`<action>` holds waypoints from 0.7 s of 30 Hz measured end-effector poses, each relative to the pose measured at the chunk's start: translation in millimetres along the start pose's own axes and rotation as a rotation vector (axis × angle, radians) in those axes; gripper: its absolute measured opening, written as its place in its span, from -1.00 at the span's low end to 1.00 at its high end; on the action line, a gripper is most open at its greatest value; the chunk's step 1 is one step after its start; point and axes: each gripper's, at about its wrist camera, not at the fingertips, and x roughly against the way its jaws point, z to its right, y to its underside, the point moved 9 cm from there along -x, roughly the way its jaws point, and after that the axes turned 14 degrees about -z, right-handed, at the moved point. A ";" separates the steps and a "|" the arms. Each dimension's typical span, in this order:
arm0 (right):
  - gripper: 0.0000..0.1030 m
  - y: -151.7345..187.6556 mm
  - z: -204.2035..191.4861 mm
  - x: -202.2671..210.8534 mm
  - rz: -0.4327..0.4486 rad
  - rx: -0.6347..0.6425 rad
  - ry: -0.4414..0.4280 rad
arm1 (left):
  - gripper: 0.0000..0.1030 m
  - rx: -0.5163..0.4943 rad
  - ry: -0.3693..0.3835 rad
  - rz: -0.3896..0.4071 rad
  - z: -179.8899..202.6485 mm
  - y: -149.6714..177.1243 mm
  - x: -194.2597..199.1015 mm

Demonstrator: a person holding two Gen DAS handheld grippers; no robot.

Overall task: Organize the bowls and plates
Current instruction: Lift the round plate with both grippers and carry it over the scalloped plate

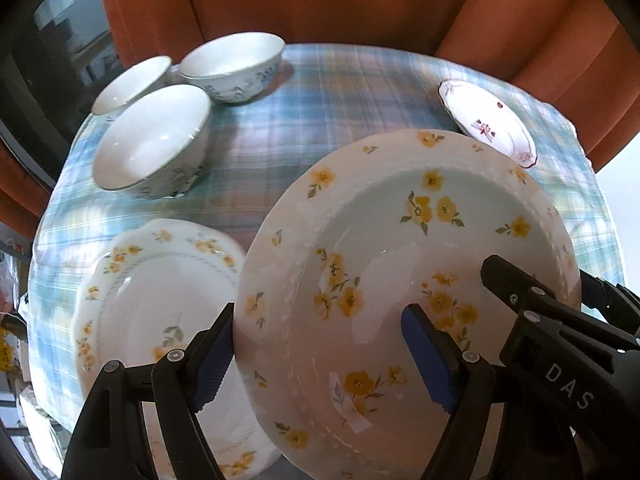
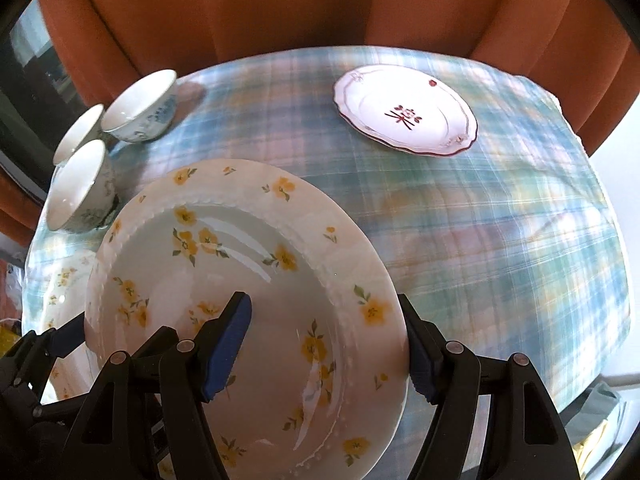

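- Plaid cloth in blue and green covers the bench, and an orange curtain hangs behind it.
- Nearest the cameras, the left tongs straddle the left rim of the flowered plate, one pad under the edge and the other on its face, so they appear clamped on it.
- The right tongs bite the opposite rim of that plate the same way, one pad inside and one outside.
- Carried between the two, the flowered plate looks tilted and clear of the cloth.
- Just left of the flowered plate, and partly under it, a scalloped plate lies on the cloth.
- Beyond the flowered plate to the left, three bowls stand close together, side by side and not nested.
- Beyond it to the right, well apart, sits the red-rimmed plate.
- Progress, as a judgement: the task is midway. The bowls are gathered but unstacked, and the flowered plate has yet to be set down, likely on the scalloped plate.
- Only the left wrist view shows the scalloped plate plainly, along with the right tongs on the far rim.
- Only the right wrist view shows the red-rimmed plate whole, with its red character and what seems to be a second rim beneath it.
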 end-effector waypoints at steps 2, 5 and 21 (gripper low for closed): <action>0.45 3.2 -8.1 6.6 0.015 0.005 0.010 | 0.57 -0.002 0.006 0.011 -6.6 1.7 4.5; 0.45 8.2 -20.2 15.5 0.031 0.011 0.021 | 0.57 0.001 0.017 0.023 -17.7 8.0 12.9; 0.44 35.6 -104.1 14.1 0.007 0.078 0.034 | 0.57 0.089 0.033 0.004 -97.8 48.5 11.9</action>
